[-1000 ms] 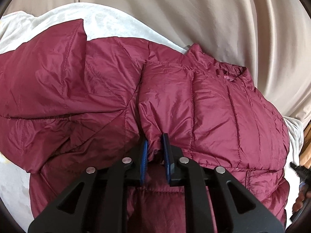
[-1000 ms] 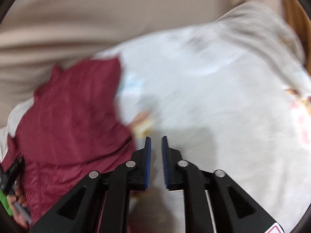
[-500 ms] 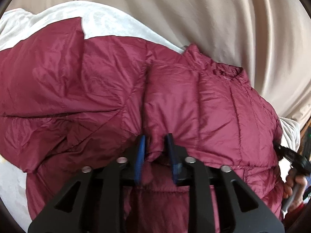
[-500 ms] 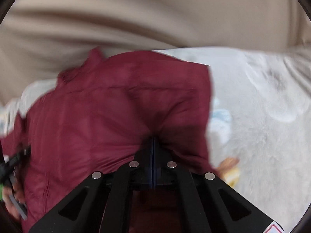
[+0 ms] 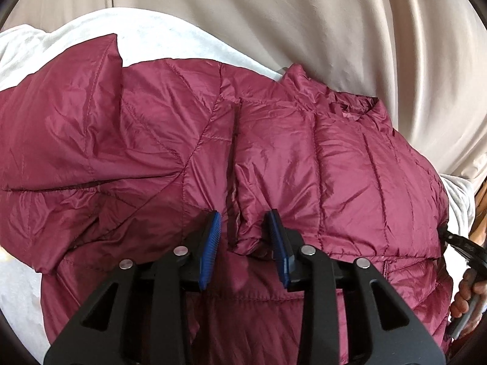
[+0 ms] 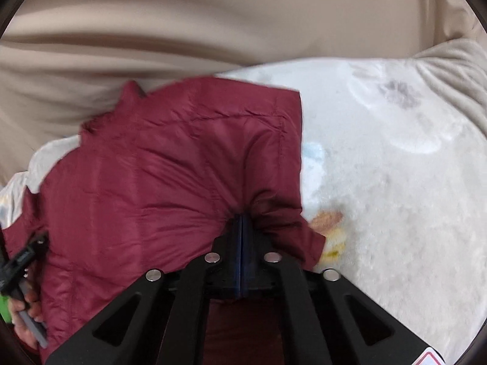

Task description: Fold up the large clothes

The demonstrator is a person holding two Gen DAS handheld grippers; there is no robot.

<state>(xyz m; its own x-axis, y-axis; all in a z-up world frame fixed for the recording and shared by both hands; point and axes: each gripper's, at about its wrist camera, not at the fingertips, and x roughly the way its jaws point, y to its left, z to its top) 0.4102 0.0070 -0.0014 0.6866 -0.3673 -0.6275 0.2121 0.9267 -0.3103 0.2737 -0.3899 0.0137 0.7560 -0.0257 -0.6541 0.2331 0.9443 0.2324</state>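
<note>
Jacket [image 5: 274,164] is lying on a bed under a pale patterned blanket [image 6: 395,182], with a beige curtain [image 5: 304,30] hanging just behind it. It is a maroon quilted puffer, and it is sitting partly folded: one quilted panel is lying doubled over the body, its edge running down the middle of the left wrist view, while the collar is bunching up near the curtain. A sleeve or side panel is spreading out wide to the left in that view, not yet tucked in, so the fold is looking roughly half done by my judgement; the far side and a final halving are probably remaining.

Left tongs [image 5: 245,237] are standing apart, having just been opening, with the lower corner of the folded panel sitting between the blue pads [image 5: 210,252] but not pinched. Right tongs [image 6: 241,243] are pressed together on a gathered bit of jacket fabric near its right edge, and the cloth is puckering around the grip.

Puffy filling is making the layers spring up, which could be undoing a flat crease. Curtain folds are crowding the collar end, leaving little room there. Person's left hand [image 6: 27,313] is showing at the lower left of the right wrist view, and the right hand [image 5: 465,292] at the right edge of the left wrist view. Blanket to the right is lying free of other clothes.
</note>
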